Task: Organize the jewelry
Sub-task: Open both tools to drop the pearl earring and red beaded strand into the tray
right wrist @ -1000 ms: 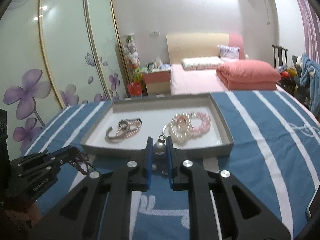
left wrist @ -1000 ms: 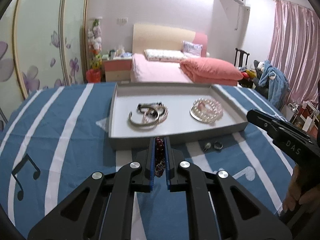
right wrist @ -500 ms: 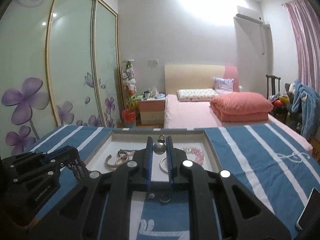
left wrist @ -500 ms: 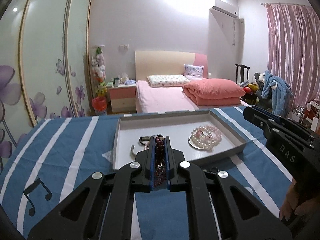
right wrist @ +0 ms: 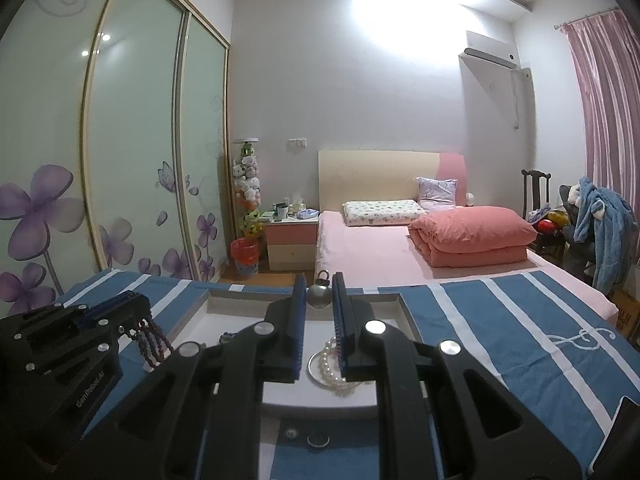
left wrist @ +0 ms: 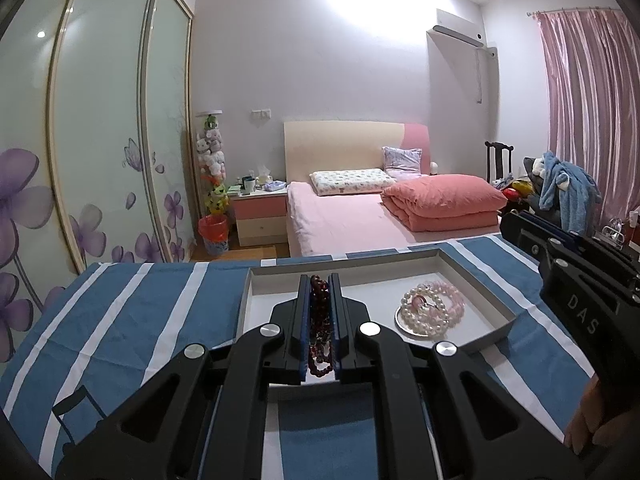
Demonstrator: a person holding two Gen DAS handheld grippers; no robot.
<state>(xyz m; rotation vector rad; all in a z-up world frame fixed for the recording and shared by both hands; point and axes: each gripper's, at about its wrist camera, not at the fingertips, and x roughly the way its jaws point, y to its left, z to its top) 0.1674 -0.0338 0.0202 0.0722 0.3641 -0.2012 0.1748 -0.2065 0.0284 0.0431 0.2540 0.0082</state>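
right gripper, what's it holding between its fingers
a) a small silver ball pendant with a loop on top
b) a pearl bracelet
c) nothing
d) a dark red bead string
a: the right gripper is shut on a small silver ball pendant with a loop on top; the dark red bead string sits in the left gripper, and the pearl bracelet lies in the tray.

Left gripper (left wrist: 320, 284) points forward and slightly down, jaws clamped tight on a dark red bead bracelet (left wrist: 319, 320) that dangles between the blue pads. Right gripper (right wrist: 319, 284) sits alongside at much the same tilt, jaws pinched on a small silver bell pendant (right wrist: 319, 295) right at the fingertips. At its rear, fingers of the person's hand (left wrist: 588, 420) wrap the handle.
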